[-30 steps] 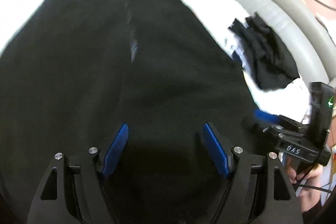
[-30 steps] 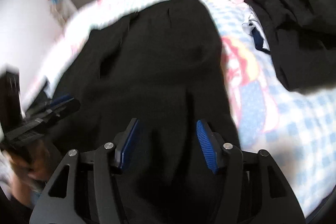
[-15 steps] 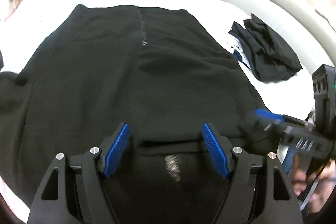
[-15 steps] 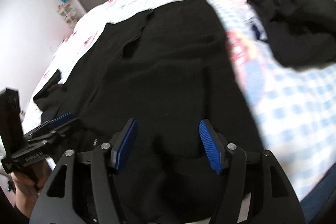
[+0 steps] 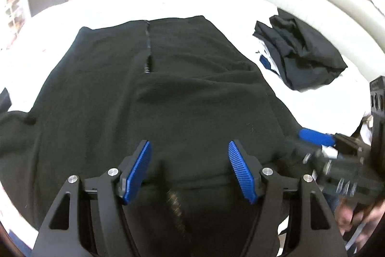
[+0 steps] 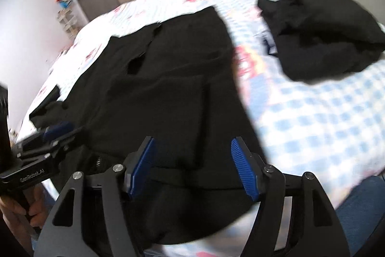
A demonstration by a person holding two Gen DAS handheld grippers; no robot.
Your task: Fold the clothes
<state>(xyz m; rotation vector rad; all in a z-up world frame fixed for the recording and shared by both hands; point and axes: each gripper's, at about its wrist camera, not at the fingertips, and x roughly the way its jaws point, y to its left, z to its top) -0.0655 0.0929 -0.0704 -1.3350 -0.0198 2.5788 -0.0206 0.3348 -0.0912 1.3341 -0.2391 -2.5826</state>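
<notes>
Large black zip-front fleece garment [image 5: 168, 100] is lying spread flat on the bed [image 6: 324, 112] with its blue-checked, pink-patterned sheet, near hem already turned over toward the zipper. Left claw [image 5: 189, 170] is hovering above the near folded edge, jaws wide but closing, pads pressing on no cloth. Right claw [image 6: 192, 165] is hovering over the same edge, jaws standing wide, nothing gripped. Heap of dark crumpled clothes [image 6: 324, 28] is sitting apart, toward the headboard side.

Risk, judged: the thick fleece may be springing back, so the turned hem could be unrolling once unattended. A closing claw dipping low could be snagging one layer only, dragging the fold askew.
</notes>
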